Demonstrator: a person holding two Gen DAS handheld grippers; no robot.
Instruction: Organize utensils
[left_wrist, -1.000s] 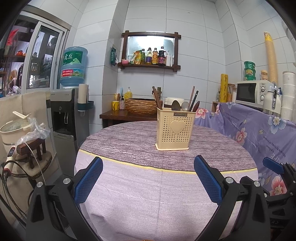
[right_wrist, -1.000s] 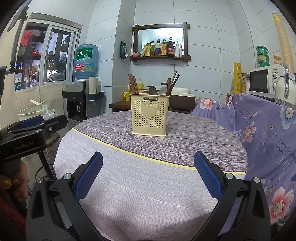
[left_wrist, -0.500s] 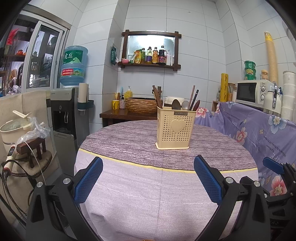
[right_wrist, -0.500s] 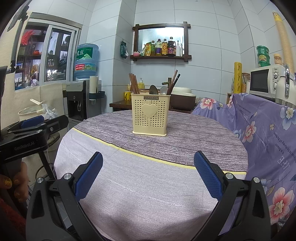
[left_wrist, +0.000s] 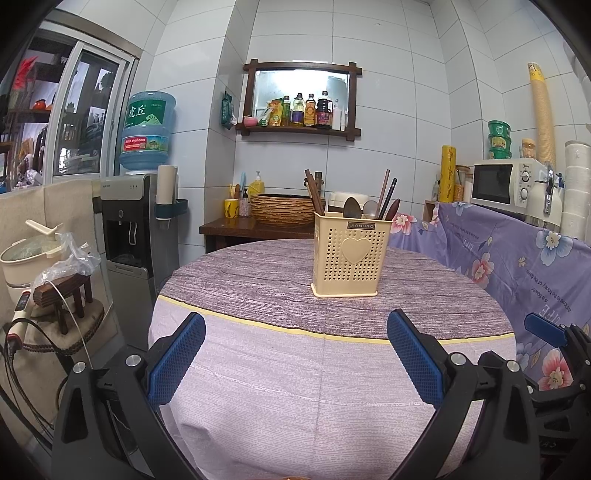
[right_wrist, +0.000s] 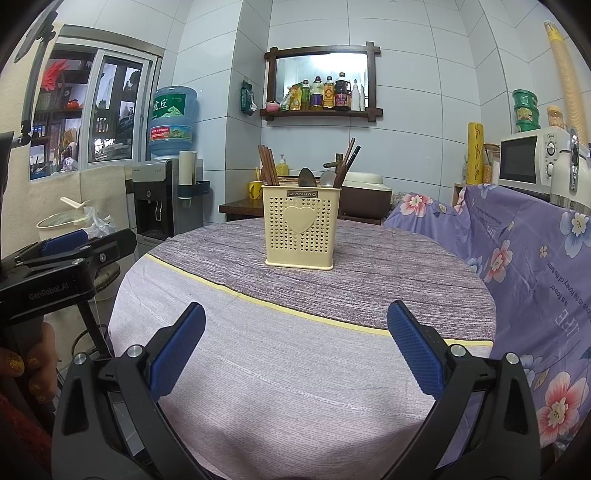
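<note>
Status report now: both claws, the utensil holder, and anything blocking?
Left claw open, empty. Right claw open, empty. Utensil holder upright on table, utensils inside. Path clear.

A round table (left_wrist: 258, 387) under a purple-and-lilac cloth carries one cream utensil holder (left_wrist: 349, 258), standing upright.

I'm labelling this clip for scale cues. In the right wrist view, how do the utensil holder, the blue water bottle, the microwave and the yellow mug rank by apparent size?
1. Utensil holder, nearest the camera, so it looks largest.
2 and 3. Water bottle and microwave look too alike to rank.
4. Yellow mug, clearly smallest and partly hidden behind the holder.
</note>
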